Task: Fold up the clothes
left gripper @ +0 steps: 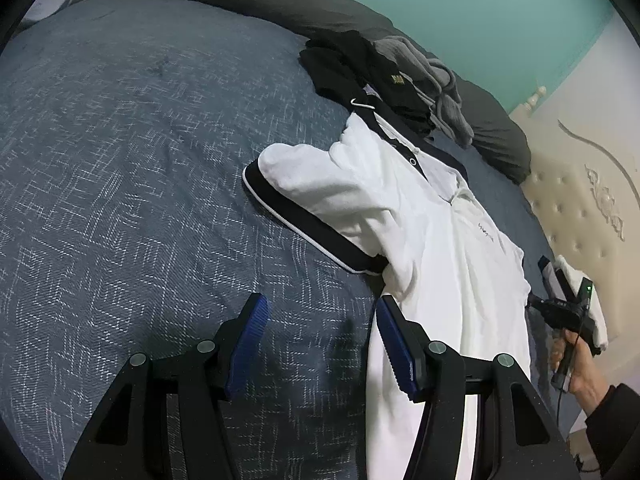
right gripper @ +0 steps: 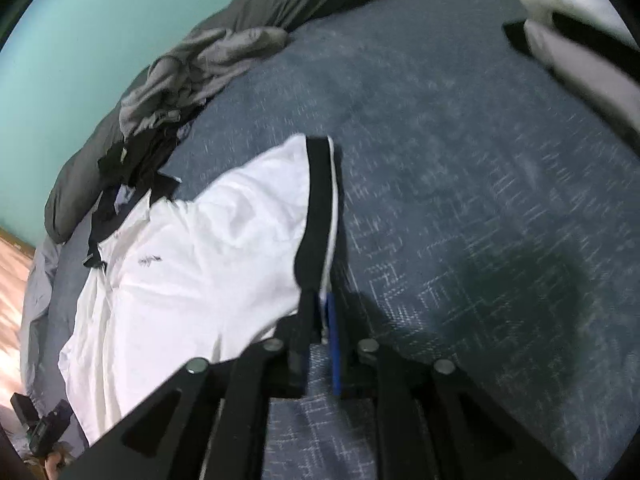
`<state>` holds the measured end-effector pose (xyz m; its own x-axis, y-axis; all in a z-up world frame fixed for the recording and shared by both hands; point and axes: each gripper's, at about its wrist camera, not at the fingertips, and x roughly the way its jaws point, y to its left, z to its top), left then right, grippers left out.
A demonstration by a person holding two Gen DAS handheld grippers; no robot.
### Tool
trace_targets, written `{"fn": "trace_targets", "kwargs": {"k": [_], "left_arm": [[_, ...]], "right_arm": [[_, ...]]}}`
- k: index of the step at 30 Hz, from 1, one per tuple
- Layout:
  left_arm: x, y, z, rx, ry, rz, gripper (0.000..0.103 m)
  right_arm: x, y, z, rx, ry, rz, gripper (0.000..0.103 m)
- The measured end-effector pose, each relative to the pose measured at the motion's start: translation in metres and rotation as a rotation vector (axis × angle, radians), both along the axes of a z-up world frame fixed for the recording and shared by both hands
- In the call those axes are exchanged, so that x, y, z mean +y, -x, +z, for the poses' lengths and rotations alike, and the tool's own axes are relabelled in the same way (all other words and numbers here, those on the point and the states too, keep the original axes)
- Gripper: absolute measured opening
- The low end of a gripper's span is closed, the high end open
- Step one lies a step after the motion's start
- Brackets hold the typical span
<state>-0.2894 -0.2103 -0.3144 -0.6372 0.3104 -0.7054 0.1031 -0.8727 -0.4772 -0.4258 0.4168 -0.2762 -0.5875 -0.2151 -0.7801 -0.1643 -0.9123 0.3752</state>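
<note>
We see the left gripper (left gripper: 320, 340) gaping empty over the blue-grey duvet (left gripper: 120, 160) beside the white polo shirt (left gripper: 440, 240), black and grey clothes (left gripper: 400, 80) heaped behind it near a teal wall (left gripper: 480, 8), while the right gripper (right gripper: 320, 320) pinches the shirt's black sleeve cuff (right gripper: 316, 208).

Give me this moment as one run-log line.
phase: sleeve fold | left gripper: open, empty, beside white polo shirt | right gripper: shut on sleeve cuff | surface: blue bedspread
</note>
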Motion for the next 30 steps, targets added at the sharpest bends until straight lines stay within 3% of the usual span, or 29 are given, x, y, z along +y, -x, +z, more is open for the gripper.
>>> {"fn": "trace_targets", "kwargs": {"k": [1, 7, 13, 18, 30], "left_arm": [[0.0, 0.0, 0.001, 0.003, 0.001, 0.001, 0.061], [0.001, -0.001, 0.009, 0.028, -0.004, 0.006, 0.061], [0.001, 0.004, 0.005, 0.027, -0.007, 0.02, 0.061], [-0.004, 0.01, 0.0, 0.015, -0.012, 0.051, 0.061], [0.007, 0.017, -0.012, -0.027, 0.108, 0.049, 0.061]], "right_arm": [[-0.001, -0.006, 0.006, 0.02, -0.014, -0.014, 0.031], [-0.024, -0.052, 0.026, 0.102, 0.034, -0.029, 0.034], [-0.081, -0.098, 0.008, 0.135, 0.195, 0.004, 0.038], [-0.124, -0.104, -0.004, 0.144, 0.23, 0.066, 0.038], [-0.157, -0.087, -0.019, 0.149, 0.239, 0.182, 0.038]]}}
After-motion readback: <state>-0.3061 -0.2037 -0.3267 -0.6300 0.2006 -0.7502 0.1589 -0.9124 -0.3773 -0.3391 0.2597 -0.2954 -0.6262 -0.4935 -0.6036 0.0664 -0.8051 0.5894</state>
